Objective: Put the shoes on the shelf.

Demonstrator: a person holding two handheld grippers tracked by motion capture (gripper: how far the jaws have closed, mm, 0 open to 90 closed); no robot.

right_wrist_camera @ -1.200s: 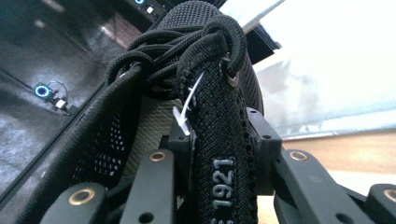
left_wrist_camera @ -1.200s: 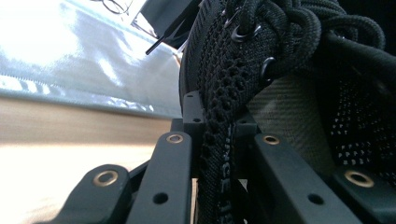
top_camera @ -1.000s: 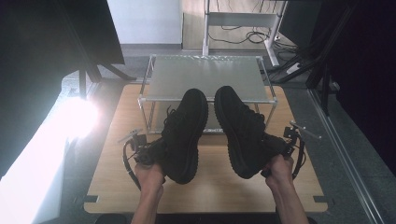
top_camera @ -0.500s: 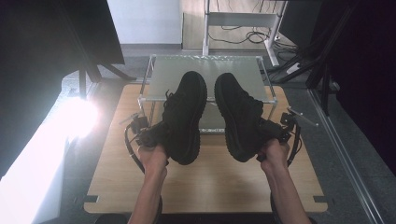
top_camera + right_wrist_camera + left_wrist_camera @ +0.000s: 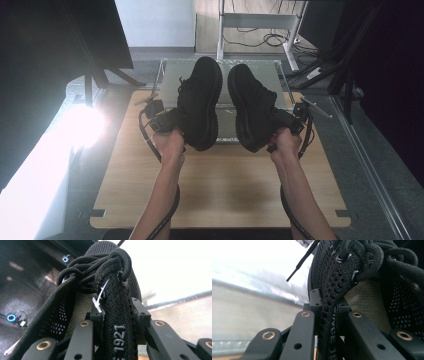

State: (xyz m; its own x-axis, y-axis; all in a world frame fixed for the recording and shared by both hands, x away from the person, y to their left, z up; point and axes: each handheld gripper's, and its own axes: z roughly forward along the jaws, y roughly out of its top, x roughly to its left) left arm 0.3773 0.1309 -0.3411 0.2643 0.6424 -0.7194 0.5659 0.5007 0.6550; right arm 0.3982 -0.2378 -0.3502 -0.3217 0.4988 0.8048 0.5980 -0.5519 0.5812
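In the left gripper view we see our left gripper (image 5: 329, 312) with its black fingers (image 5: 305, 322) clamped on the knit side wall of the left sneaker (image 5: 362, 277), just below the metal eyelets. The weave there is coarse and open, a beige lining shows inside the collar, and thick round laces bunch above the grip, one stiff lace tip pointing off to the left.

Our right gripper (image 5: 117, 312) does the same: its fingers (image 5: 85, 330) are pressed together on the collar edge of the right sneaker (image 5: 112, 277), a padded knit strip printed with pale numerals, with a small white plastic tag stub beside an eyelet and knotted cord laces looped above it.

From the high view, the left gripper (image 5: 172, 122) and the right gripper (image 5: 285, 122) each hold a black sneaker clear of the wooden bench (image 5: 220, 185), toes pointing far, heels near our hands. The left sneaker (image 5: 200, 100) and right sneaker (image 5: 252, 107) hang side by side, close but apart, both chunky-soled and matte. Beneath their toes, at the far edge of the bench, stands a low rack with a thin metal frame and a frosted, translucent top shelf (image 5: 172, 75); its shelf is partly covered from view by the sneakers.
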